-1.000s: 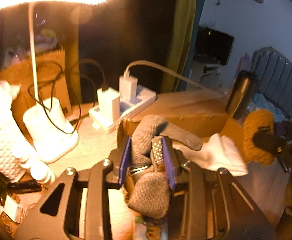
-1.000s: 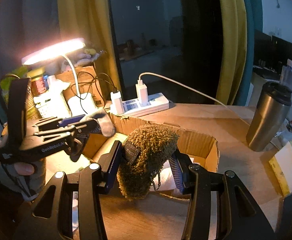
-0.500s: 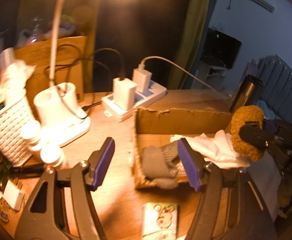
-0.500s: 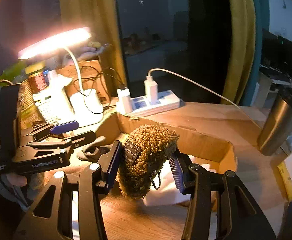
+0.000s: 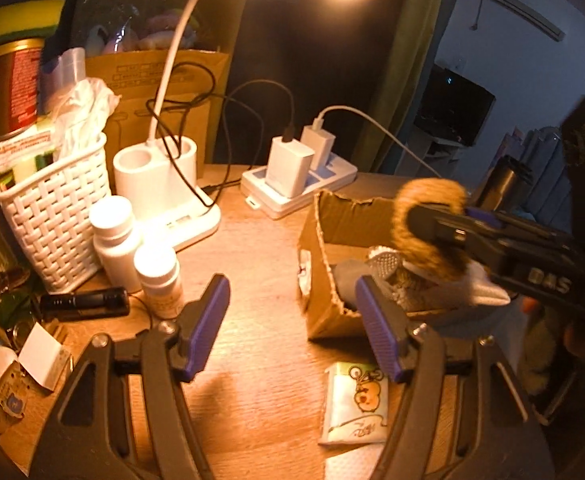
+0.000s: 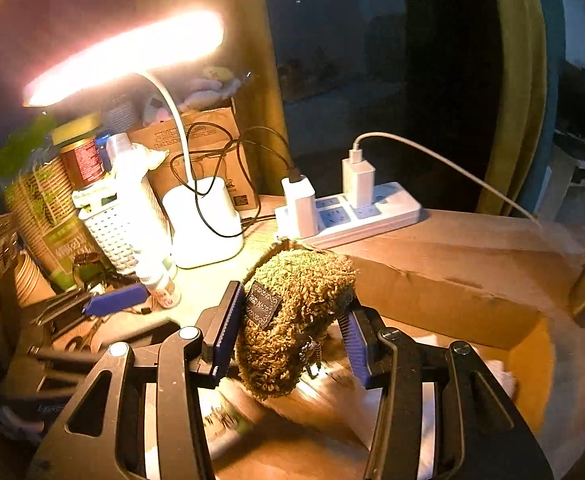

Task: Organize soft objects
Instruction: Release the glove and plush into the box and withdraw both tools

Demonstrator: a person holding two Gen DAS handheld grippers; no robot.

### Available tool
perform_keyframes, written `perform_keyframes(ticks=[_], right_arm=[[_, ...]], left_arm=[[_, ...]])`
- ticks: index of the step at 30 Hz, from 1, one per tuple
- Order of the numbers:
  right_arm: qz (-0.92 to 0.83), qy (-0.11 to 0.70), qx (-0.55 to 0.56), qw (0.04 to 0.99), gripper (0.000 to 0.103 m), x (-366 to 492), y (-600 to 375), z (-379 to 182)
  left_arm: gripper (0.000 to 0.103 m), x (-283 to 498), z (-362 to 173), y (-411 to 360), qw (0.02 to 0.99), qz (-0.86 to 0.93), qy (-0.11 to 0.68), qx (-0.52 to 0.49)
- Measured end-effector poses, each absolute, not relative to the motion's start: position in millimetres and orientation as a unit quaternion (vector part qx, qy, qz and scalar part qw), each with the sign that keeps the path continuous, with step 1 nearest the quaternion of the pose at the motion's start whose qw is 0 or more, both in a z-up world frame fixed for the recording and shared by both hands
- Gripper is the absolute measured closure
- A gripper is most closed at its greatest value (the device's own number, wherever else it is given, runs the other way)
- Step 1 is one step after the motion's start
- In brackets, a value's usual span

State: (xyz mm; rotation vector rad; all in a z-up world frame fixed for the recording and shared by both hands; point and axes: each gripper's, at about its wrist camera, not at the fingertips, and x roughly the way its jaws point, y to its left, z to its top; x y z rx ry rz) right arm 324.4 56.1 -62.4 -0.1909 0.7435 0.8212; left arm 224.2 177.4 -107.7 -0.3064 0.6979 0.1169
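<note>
My left gripper [image 5: 292, 320] is open and empty, over the wooden desk just left of the cardboard box [image 5: 324, 248]. A grey sock [image 5: 388, 276] lies inside the box beside a white cloth [image 5: 484, 292]. My right gripper [image 6: 288, 336] is shut on a fuzzy brown sock [image 6: 296, 312] and holds it over the box [image 6: 444, 292]. In the left wrist view the brown sock [image 5: 428, 232] and the right gripper [image 5: 436, 232] hang above the box's inside.
A desk lamp [image 5: 164, 200], a white basket [image 5: 48, 204], two white bottles [image 5: 156, 276] and a black flashlight [image 5: 84, 300] stand left. A power strip [image 5: 296, 184] with chargers lies behind the box. A small packet [image 5: 356, 404] lies near the desk's front. A steel tumbler [image 5: 504, 184] stands far right.
My left gripper opened and let the grey sock drop into the box, then drew back left. My right gripper carried the brown sock forward over the box.
</note>
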Motion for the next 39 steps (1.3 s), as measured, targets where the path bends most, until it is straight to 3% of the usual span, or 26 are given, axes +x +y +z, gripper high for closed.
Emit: perform_keyframes(ticks=[6,14,39], right_arm=[[0.399,0.361,-0.084,0.839,0.054,337.5,73.6,-67.5],[0.397,0.366,-0.090,0.837,0.026,343.0,75.4,-73.4],[0.390,0.334,-0.082,0.854,0.026,277.6,-0.5,-40.8]], left_arm=[[0.036,219.6,-102.7,183.5,0.928,0.065,0.333,-0.155],[0.036,215.4,-98.0,186.4,0.926,0.090,0.331,-0.157],[0.036,186.2,-79.9,146.7,0.936,0.091,0.316,-0.128]])
